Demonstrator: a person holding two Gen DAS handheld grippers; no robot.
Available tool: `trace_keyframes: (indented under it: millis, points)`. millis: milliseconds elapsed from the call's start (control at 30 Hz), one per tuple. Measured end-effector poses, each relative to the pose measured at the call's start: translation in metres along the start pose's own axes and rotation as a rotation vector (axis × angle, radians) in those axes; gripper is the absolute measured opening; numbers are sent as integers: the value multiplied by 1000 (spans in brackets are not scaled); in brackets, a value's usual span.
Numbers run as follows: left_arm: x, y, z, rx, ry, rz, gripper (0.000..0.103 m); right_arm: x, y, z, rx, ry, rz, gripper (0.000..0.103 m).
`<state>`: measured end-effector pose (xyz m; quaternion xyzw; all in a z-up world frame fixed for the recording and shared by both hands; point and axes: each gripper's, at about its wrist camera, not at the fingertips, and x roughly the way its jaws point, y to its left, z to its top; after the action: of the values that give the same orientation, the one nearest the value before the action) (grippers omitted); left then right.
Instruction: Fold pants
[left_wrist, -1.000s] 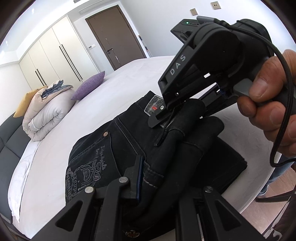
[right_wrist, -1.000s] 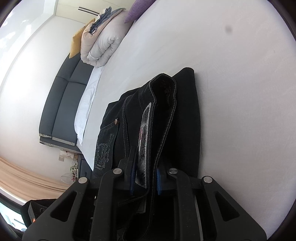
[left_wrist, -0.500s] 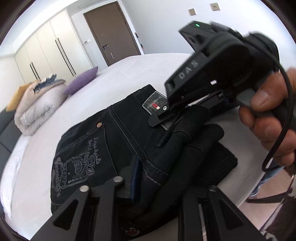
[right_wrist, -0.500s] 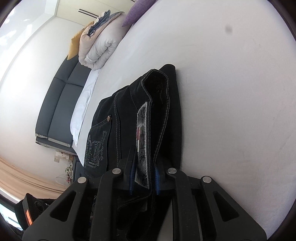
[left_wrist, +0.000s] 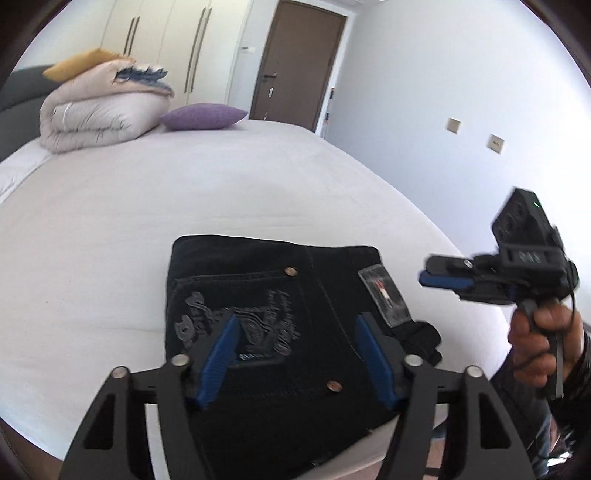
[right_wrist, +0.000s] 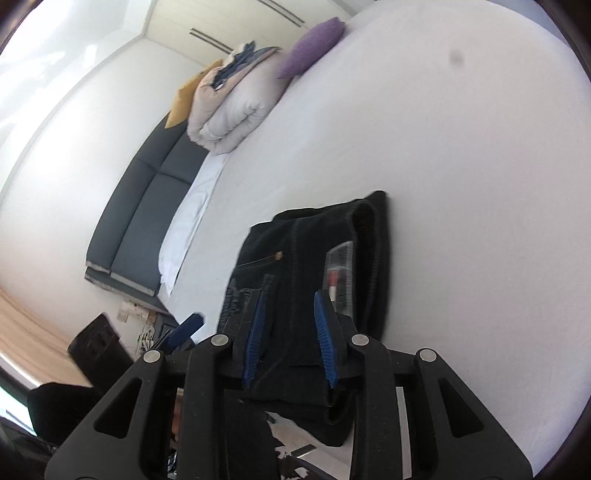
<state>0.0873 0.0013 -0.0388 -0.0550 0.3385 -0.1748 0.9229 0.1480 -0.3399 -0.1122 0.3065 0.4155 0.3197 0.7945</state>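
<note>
Both tools have let go of the denim since a moment ago and pulled back. On the white bed (left_wrist: 155, 206), the folded black pants (left_wrist: 280, 317) lie flat near its front edge, back pocket and waist patch up. Far behind the pants sit a rolled duvet (left_wrist: 92, 122) and a purple cushion (left_wrist: 203, 117). Over the pants, the left tool (left_wrist: 295, 354) hangs spread wide, empty; right of the pants, the right tool (right_wrist: 291, 332) is spread too, gripping nothing.

Both tools (left_wrist: 295, 354) now off pants (left_wrist: 280, 295)
</note>
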Motion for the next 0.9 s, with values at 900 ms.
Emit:
trace_keyframes:
  millis: [900]
  points:
    - [56,37,-26,-45,224,58,3,21,-32,-55,26,109,-19,0]
